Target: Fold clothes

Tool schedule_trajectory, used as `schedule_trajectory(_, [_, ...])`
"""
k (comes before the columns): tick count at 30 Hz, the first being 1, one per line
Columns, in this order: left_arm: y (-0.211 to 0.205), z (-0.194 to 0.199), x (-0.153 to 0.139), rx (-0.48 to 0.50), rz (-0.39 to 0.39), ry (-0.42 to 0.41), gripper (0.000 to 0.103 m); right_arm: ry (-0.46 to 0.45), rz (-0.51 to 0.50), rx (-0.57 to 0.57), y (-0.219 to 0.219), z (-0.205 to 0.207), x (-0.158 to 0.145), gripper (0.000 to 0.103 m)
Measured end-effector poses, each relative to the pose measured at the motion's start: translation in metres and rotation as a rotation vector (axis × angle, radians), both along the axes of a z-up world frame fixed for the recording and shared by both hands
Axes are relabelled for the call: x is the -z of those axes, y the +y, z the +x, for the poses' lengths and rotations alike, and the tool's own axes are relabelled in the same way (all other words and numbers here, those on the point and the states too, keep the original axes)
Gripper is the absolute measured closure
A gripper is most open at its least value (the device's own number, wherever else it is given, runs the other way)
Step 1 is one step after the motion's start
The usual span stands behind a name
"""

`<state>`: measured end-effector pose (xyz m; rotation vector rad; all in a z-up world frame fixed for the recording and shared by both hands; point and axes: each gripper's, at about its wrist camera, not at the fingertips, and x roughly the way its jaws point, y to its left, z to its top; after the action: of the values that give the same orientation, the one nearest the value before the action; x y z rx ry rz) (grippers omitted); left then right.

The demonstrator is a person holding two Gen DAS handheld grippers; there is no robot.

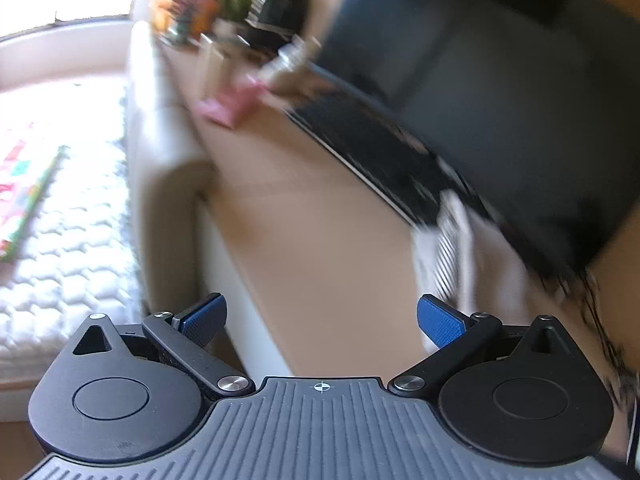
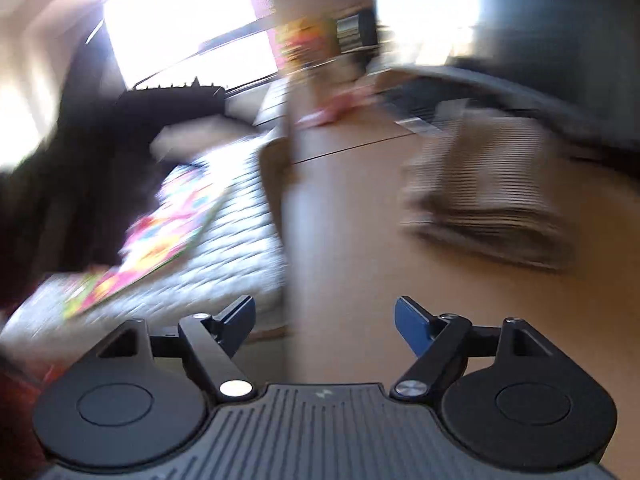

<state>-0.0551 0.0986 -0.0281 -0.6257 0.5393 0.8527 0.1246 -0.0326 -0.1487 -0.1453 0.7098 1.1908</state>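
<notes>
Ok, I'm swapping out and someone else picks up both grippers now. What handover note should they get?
Left gripper: open, holding nothing, above the tan tabletop.
Right gripper: open, holding nothing, near the table's edge.
Striped garment: lies on the table in a compact stack and looks already folded, though both views are blurred.
Dark garment: spread loosely at the far side of the table, not folded.
Left to do: probably the dark garment; neither gripper touches any cloth.

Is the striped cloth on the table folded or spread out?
Folded, it seems: in the right wrist view the striped cloth lies as a compact stack with layered edges on the table. Motion blur hides details.
</notes>
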Motion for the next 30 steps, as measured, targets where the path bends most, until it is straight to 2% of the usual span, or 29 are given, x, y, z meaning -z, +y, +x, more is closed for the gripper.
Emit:
schedule_trajectory(2, [-0.015, 0.024, 0.016, 0.084, 0.012, 0.019, 0.0, -0.001, 0.003, 0.117, -0.026, 0.013, 0.0, 0.024])
schedule_trajectory(3, [-0.022, 0.038, 0.025, 0.116, 0.044, 0.047, 0.0, 0.0, 0.003, 0.174, -0.038, 0.02, 0.0, 0.023])
schedule_trajectory(6, [-0.039, 0.073, 0.051, 0.128, 0.214, 0.214, 0.0, 0.005, -0.003, 0.277, -0.066, 0.03, 0.001, 0.02])
schedule_trajectory(8, [-0.034, 0.081, 0.067, 0.105, 0.203, 0.293, 0.0, -0.01, -0.011, 0.301, -0.082, 0.034, -0.003, 0.015])
schedule_trajectory(9, [-0.03, 0.079, 0.075, 0.109, 0.166, 0.321, 0.0, -0.009, -0.008, 0.311, -0.087, 0.036, -0.004, 0.014])
schedule_trajectory(11, [-0.025, 0.064, 0.083, 0.083, 0.156, 0.334, 0.0, -0.007, 0.0, 0.331, -0.096, 0.04, -0.005, 0.007])
schedule_trajectory(12, [-0.022, 0.054, 0.084, 0.04, 0.168, 0.342, 0.0, -0.006, 0.005, 0.341, -0.1, 0.042, -0.005, 0.007])
schedule_trajectory(13, [-0.016, 0.041, 0.083, -0.055, 0.177, 0.372, 0.0, -0.006, 0.009, 0.351, -0.105, 0.043, -0.006, 0.007])
schedule_trajectory(14, [-0.007, 0.024, 0.082, -0.18, 0.159, 0.393, 0.0, -0.005, 0.013, 0.361, -0.109, 0.045, -0.006, 0.007])
schedule_trajectory(16, [0.015, -0.015, 0.079, -0.418, 0.07, 0.382, 0.0, -0.003, 0.021, 0.381, -0.118, 0.049, -0.007, 0.005])
schedule_trajectory(17, [0.02, -0.031, 0.076, -0.484, 0.041, 0.356, 0.0, 0.001, 0.016, 0.38, -0.118, 0.05, -0.004, 0.003])
schedule_trajectory(20, [0.022, -0.062, 0.065, -0.573, 0.02, 0.297, 0.0, 0.01, -0.003, 0.369, -0.112, 0.051, 0.005, 0.003])
schedule_trajectory(24, [-0.004, -0.058, 0.052, -0.437, 0.019, 0.191, 0.0, 0.018, -0.031, 0.34, -0.093, 0.046, 0.019, 0.002])
schedule_trajectory(26, [-0.016, -0.029, 0.049, -0.251, 0.042, 0.153, 0.0, 0.028, -0.037, 0.337, -0.092, 0.044, 0.021, 0.001])
schedule_trajectory(30, [-0.048, 0.04, 0.049, 0.114, 0.222, 0.175, 0.0, 0.011, -0.047, 0.348, -0.094, 0.038, 0.018, 0.001])
